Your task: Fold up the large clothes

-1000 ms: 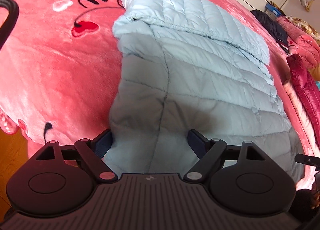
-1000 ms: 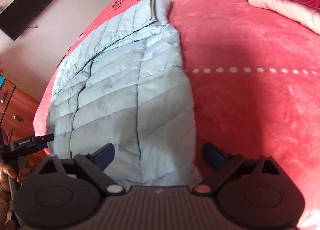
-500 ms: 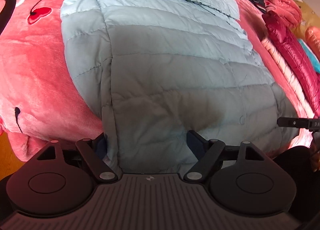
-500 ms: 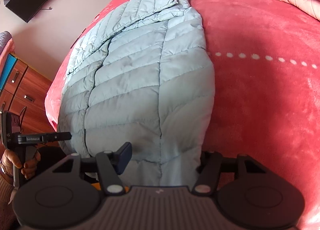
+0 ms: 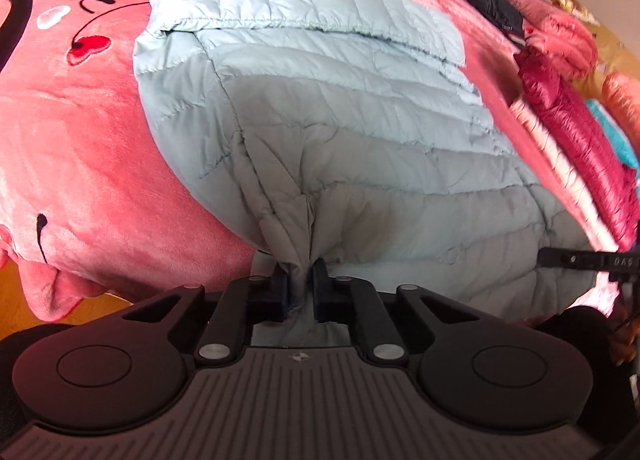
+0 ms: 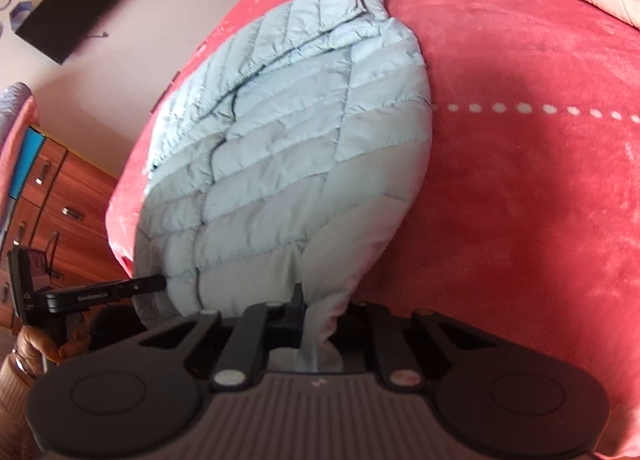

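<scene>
A pale blue quilted down jacket lies flat on the pink bed blanket, collar at the far end, a sleeve folded across its upper part. My left gripper is shut on the jacket's hem near its left corner, and the fabric bunches up between the pads. My right gripper is shut on the hem at the jacket's right corner. The hem is lifted slightly off the blanket at both grips. The right gripper's tip also shows in the left wrist view, and the left gripper's tip shows in the right wrist view.
A stack of folded puffer jackets, dark red and pink, lies on the bed to the right of the jacket. More clothes are piled beyond them. A wooden drawer unit and a wall-mounted black screen stand left of the bed.
Both grippers went from open above the hem to shut on it. The hem now bunches and lifts at both corners.
</scene>
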Motion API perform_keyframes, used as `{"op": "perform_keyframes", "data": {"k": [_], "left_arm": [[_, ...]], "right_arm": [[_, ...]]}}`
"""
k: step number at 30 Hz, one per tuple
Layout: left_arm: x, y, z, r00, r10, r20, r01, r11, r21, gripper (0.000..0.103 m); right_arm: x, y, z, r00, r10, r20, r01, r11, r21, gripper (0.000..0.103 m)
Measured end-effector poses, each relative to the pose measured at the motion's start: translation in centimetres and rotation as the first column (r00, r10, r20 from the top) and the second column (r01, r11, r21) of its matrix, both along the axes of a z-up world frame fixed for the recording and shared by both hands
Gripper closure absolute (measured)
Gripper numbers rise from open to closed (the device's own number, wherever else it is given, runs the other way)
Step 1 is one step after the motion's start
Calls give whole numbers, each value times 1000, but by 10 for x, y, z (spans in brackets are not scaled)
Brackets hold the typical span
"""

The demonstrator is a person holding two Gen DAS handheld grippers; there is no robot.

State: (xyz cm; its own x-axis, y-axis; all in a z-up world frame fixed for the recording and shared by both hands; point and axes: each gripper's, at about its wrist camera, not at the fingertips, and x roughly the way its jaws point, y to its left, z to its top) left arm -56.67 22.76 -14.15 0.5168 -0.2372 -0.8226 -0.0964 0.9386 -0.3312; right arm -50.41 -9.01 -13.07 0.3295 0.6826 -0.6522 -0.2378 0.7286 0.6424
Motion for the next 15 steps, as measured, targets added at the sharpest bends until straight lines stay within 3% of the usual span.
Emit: {"op": "perform_keyframes", "data": {"k": [8,15], "left_arm": [[-25,23,40,999,-9,45,14,993,-118,97],[-50,31,60,999,-20,27,25,972,-233,97]], "right_arm": [[-25,-22,21,997,-74,23,66,971,228,99],[-57,-30,40,997,-76,2,72,951,300,99]]}}
